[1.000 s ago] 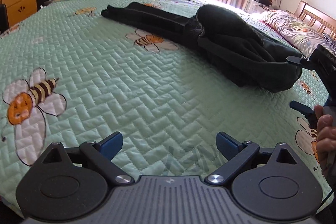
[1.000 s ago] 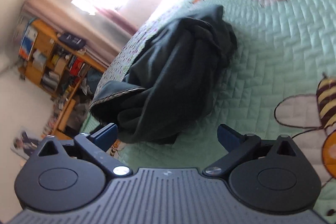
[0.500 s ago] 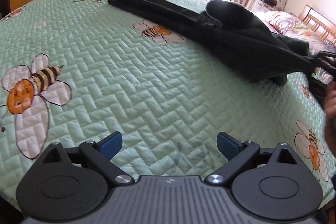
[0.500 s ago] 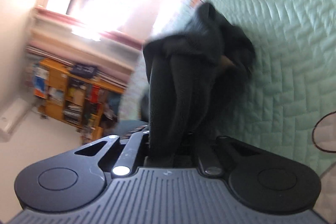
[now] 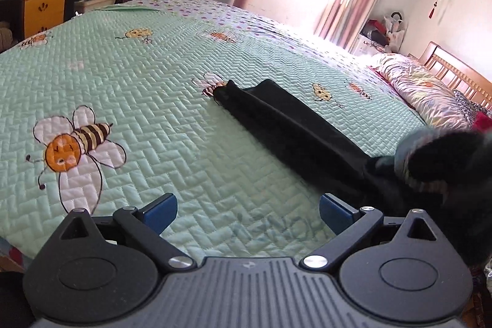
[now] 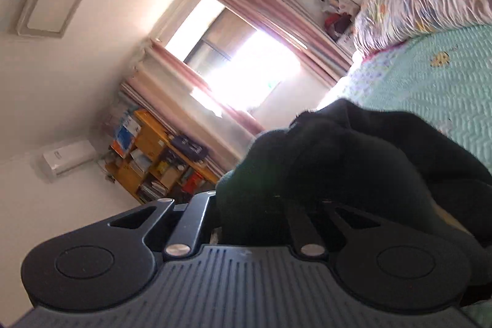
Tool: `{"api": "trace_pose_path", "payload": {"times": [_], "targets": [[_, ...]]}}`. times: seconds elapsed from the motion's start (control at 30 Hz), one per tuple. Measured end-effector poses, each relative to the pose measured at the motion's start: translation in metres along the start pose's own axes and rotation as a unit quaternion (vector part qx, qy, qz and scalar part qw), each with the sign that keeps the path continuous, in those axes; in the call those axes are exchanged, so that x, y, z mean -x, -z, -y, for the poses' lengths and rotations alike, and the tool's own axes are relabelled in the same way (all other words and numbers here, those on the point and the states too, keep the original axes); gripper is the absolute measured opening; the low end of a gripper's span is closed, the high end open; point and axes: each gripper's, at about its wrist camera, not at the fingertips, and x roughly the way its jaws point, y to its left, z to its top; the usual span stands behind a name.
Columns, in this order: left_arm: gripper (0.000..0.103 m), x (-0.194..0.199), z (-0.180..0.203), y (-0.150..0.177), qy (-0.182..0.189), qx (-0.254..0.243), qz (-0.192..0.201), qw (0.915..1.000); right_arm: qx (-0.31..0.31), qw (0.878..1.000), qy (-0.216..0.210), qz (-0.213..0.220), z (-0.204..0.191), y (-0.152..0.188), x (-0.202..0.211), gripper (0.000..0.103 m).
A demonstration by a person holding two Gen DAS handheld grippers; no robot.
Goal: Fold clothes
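Garment [image 6: 353, 162] between right fingers [image 6: 196, 217]

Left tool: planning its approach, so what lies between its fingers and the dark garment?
Only bare green quilt, as the left wrist view shows. The left tool is open and holds nothing; the dark garment lies beyond to the right.

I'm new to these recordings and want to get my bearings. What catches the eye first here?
The dark garment stands out most: one long black part lies stretched across the mint-green bee-print quilt, while its bunched end rises off the bed at the right. That bunch fills the right gripper, whose jaws are clamped on the cloth. The left gripper hovers open over bare quilt, holding nothing.
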Motion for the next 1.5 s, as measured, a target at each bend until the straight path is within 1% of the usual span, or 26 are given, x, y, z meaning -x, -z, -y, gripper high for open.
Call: {"api": "trace_pose_path", "payload": {"times": [0.03,0.07,0.1,0.17,0.2,0.23,0.27,0.33,0.37,0.4,0.5,0.57,0.63,0.7,0.8,0.87,0.93,1.0,1.07,1.13,1.23,1.4,1.5], "targets": [[0.099,0.002,0.002,0.003,0.006,0.0,-0.003,1.0,-0.01,0.999,0.023,-0.019,0.017,0.006,-0.001,0.021],[0.099,0.006,0.005,0.006,0.012,-0.01,-0.004,0.9999,-0.021,0.998,0.052,-0.034,0.031,0.017,0.0,0.031],[0.099,0.008,0.008,0.009,0.015,-0.02,-0.004,0.9997,-0.018,0.995,0.081,-0.046,0.042,0.027,0.002,0.042],[0.099,0.012,0.015,0.014,0.02,-0.037,-0.007,0.9991,0.012,0.989,0.137,-0.055,0.052,0.049,0.008,0.051],[0.1,0.013,0.019,0.017,0.022,-0.045,-0.008,0.9987,0.024,0.987,0.151,-0.056,0.055,0.059,0.014,0.051],[0.1,0.014,0.022,0.019,0.023,-0.049,-0.011,0.9985,0.025,0.986,0.154,-0.059,0.057,0.066,0.02,0.053],[0.1,0.013,0.025,0.02,0.025,-0.053,-0.014,0.9982,0.026,0.985,0.157,-0.063,0.059,0.074,0.026,0.056],[0.1,0.013,0.032,0.023,0.028,-0.064,-0.017,0.9975,0.017,0.985,0.157,-0.065,0.062,0.078,0.037,0.062],[0.1,0.012,0.037,0.024,0.03,-0.071,-0.017,0.9969,0.013,0.985,0.16,-0.065,0.064,0.08,0.042,0.07],[0.1,0.012,0.042,0.026,0.033,-0.079,-0.016,0.9962,0.009,0.984,0.163,-0.066,0.065,0.082,0.048,0.074],[0.1,0.01,0.063,0.029,0.041,-0.109,-0.014,0.9931,0.002,0.986,0.146,-0.08,0.076,0.081,0.061,0.074],[0.102,0.007,0.08,0.031,0.044,-0.137,-0.014,0.9895,0.001,0.986,0.146,-0.082,0.08,0.08,0.067,0.074],[0.102,0.001,0.101,0.034,0.048,-0.177,-0.014,0.9829,-0.009,0.986,0.142,-0.083,0.091,0.082,0.076,0.074],[0.102,-0.007,0.126,0.039,0.05,-0.223,-0.011,0.9735,-0.019,0.987,0.137,-0.083,0.099,0.08,0.082,0.074],[0.102,-0.027,0.152,0.04,0.053,-0.255,-0.019,0.9653,-0.03,0.988,0.129,-0.083,0.109,0.082,0.087,0.076],[0.102,-0.043,0.16,0.037,0.054,-0.254,-0.032,0.9651,-0.038,0.988,0.123,-0.085,0.115,0.082,0.088,0.076],[0.102,-0.058,0.16,0.032,0.053,-0.242,-0.041,0.968,-0.041,0.989,0.114,-0.089,0.114,0.088,0.091,0.077],[0.102,-0.07,0.152,0.024,0.059,-0.215,-0.046,0.9737,-0.041,0.989,0.112,-0.092,0.119,0.089,0.094,0.079],[0.102,-0.085,0.138,0.014,0.068,-0.173,-0.061,0.9806,-0.041,0.989,0.111,-0.092,0.122,0.091,0.095,0.081],[0.102,-0.1,0.124,0.007,0.082,-0.137,-0.081,0.9839,-0.044,0.989,0.106,-0.095,0.129,0.092,0.095,0.081],[0.102,-0.118,0.119,0.009,0.092,-0.123,-0.1,0.9831,-0.045,0.989,0.1,-0.098,0.136,0.094,0.093,0.083],[0.103,-0.146,0.133,0.029,0.122,-0.119,-0.104,0.9799,-0.038,0.989,0.095,-0.105,0.141,0.093,0.093,0.084],[0.102,-0.156,0.133,0.035,0.137,-0.078,-0.117,0.9805,-0.017,0.99,0.093,-0.106,0.136,0.09,0.103,0.084]]}}
